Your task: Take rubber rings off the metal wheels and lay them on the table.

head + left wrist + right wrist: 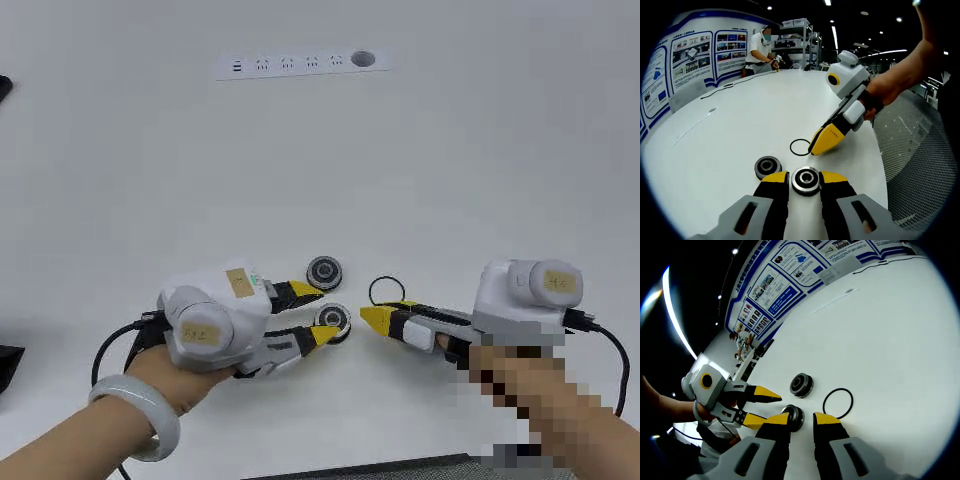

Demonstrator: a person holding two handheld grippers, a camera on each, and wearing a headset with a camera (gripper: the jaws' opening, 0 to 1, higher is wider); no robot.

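Just right of the two wheels, one rubber ring (372, 290) lies flat and loose on the counter (450, 180), a thin black hoop touching nothing. It looks light and limp, the kind of band that stretches and then snaps back. I judge it is best pinched at one spot on its edge and peeled over the rim rather than pulled straight off. The near wheel (805, 180) shows a bright metal rim, which suggests its ring is already off. The far wheel (768, 166), just beyond it and to the left, has a darker outer edge and probably still wears its band. Both wheels lie on their flat faces. They seem small, hard and heavy for their size, and smooth enough to slide on the counter unless pinned across the rim.

The left tool (322, 312) has its yellow-tipped jaws one on each side of the near wheel. In the left gripper view both tips appear to press on its rim, so I take it as clamped on that wheel. The right tool (801, 419) points leftward at the same wheel from close by, with the loose ring just on its far side. Its jaws stand a little apart with nothing between them.

Farther off, the counter is plain white, with a power strip (300, 63) lying well away on the far side.
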